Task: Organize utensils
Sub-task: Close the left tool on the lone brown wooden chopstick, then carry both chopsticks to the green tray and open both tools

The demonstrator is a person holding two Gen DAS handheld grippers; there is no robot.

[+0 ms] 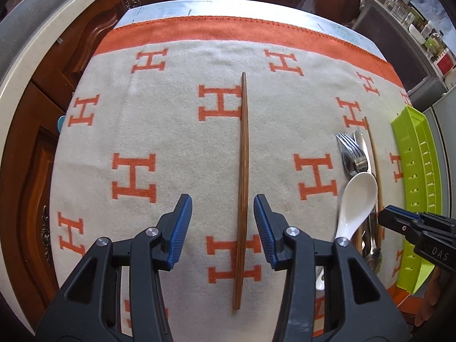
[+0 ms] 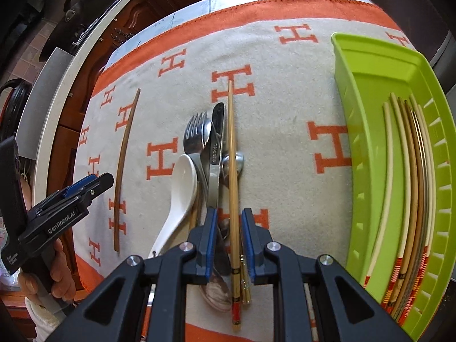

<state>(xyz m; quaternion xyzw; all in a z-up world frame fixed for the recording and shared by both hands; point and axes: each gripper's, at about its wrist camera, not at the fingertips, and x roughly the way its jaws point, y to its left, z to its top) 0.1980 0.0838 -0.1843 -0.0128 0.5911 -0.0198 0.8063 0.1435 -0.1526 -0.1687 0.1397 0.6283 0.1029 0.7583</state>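
A dark wooden chopstick (image 1: 243,188) lies lengthwise on the H-patterned cloth (image 1: 171,131). My left gripper (image 1: 223,229) is open, one finger on each side of the chopstick, just above it. It also shows in the right wrist view (image 2: 124,168). My right gripper (image 2: 230,240) is partly open around a light bamboo chopstick (image 2: 233,171) that lies over a pile of a fork (image 2: 195,134), a knife (image 2: 215,148) and a white ceramic spoon (image 2: 179,199). The pads stand a little apart from the chopstick.
A green tray (image 2: 367,119) with several chopsticks (image 2: 410,185) in it lies to the right of the pile; it also shows in the left wrist view (image 1: 410,154). Wooden cabinets (image 1: 48,148) and a counter edge run along the left. The table's far edge is at the top.
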